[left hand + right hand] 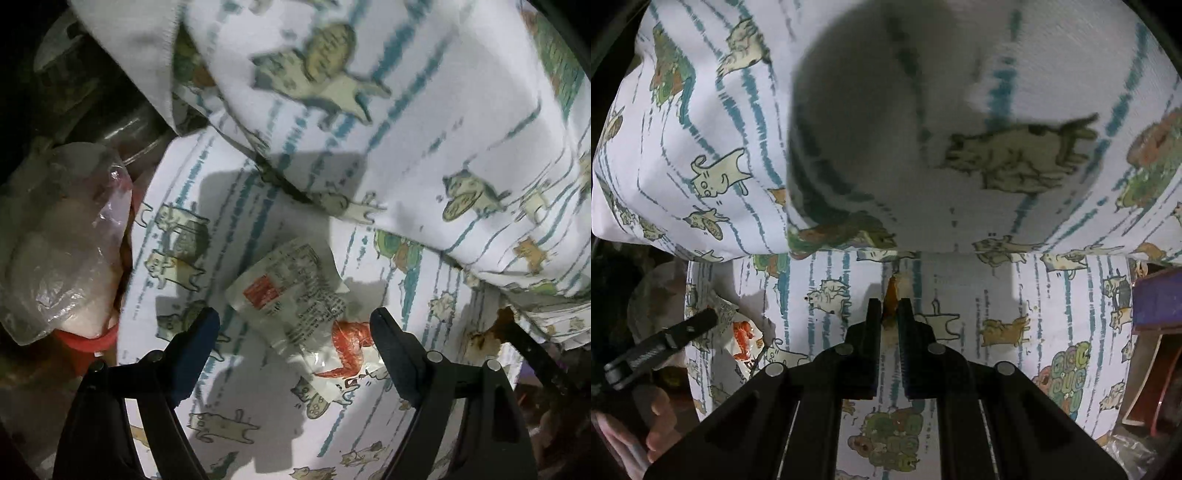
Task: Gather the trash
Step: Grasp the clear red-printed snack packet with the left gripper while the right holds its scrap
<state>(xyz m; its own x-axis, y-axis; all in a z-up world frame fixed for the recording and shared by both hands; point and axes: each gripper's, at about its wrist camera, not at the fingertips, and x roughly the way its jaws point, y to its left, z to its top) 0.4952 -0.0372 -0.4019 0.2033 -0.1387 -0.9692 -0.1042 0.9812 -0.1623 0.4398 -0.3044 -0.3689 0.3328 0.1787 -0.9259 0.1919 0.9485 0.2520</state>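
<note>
A crumpled white snack wrapper (299, 306) with red print lies on the cat-print sheet (240, 424). My left gripper (295, 325) is open, its fingers on either side of the wrapper's near end. The wrapper also shows at the left of the right wrist view (744, 336), with the left gripper's finger (690, 326) over it. My right gripper (889, 314) is shut on a small brown scrap (894, 295) that sticks out past its tips, above the sheet (979, 295).
A cat-print pillow (424, 129) lies behind the wrapper and fills the top of the right wrist view (923, 129). A clear plastic bag (59, 243) sits at the left beside a red lid (92, 339). A purple box (1156, 299) stands at the right.
</note>
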